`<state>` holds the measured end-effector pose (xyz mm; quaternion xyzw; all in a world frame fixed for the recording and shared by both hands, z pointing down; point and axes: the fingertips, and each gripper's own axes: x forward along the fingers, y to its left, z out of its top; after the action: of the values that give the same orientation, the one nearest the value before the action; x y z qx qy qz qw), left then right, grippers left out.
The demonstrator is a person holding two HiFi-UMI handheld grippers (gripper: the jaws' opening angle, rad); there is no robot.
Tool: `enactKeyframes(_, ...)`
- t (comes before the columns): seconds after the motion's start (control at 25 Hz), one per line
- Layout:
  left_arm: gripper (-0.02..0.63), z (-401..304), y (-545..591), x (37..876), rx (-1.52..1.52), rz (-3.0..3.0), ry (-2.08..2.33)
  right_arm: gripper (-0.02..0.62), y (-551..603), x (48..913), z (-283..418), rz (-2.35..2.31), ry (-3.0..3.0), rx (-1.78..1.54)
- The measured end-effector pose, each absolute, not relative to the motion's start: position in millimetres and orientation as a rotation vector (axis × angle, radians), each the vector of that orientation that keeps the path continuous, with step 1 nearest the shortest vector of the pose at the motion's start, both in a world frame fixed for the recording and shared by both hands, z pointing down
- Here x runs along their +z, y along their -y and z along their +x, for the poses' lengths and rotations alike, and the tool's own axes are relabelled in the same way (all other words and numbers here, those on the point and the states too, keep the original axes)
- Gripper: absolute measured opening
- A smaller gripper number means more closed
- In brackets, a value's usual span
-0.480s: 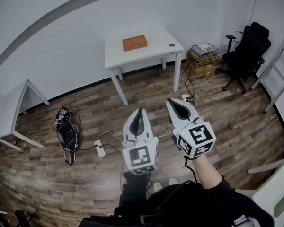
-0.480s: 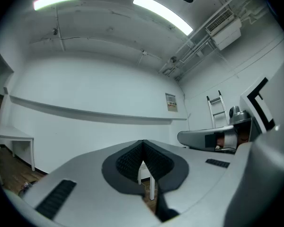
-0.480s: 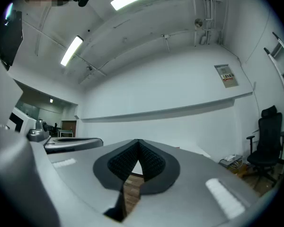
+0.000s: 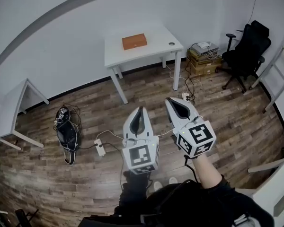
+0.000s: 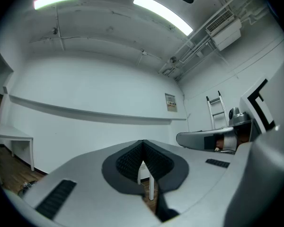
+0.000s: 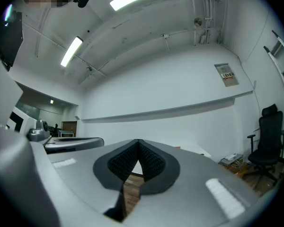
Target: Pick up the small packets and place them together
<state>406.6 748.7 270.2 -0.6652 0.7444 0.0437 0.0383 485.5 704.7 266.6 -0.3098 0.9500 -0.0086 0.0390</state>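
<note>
Box [image 4: 134,42], orange-brown, on white table [image 4: 158,39], contents hidden

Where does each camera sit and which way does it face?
Head view: on the person's head, facing down at the white table; left gripper, right gripper show.
Left gripper view: on that gripper, facing the wall; shut jaws show.
Right gripper view: likewise, shut jaws.
Shared: head and right gripper views show the office chair.

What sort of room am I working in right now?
Probably a sparse office or lab room: a white desk with an orange box on it, a black office chair in the corner, and a power strip with loose cables on the wood floor.
</note>
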Motion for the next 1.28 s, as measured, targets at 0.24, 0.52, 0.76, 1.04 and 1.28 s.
enactKeyframes(0.24, -0.002, 404, -751, 268, 0.168, -2.037, -2.288, 0.0, -708, 262, 484, -0.902, -2.892, -0.008)
enactKeyframes(0.52, -0.002, 385, -758, 267, 0.197, -2.038, -2.308, 0.002, -711, 261, 469, -0.881, -2.839, -0.082)
enactKeyframes(0.76, -0.002, 363, -749, 269, 0.185, -2.07, -2.3, 0.002, -707, 268, 448, -0.914, -2.803, -0.132)
enactKeyframes(1.04, -0.002, 338, -727, 280, 0.166, -2.051, -2.323, 0.001, -680, 277, 425, -0.951, -2.81, -0.107)
enactKeyframes(1.28, -0.002, 313, -672, 297, 0.185, -2.018, -2.351, 0.0, -622, 283, 392, -0.877, -2.814, -0.072)
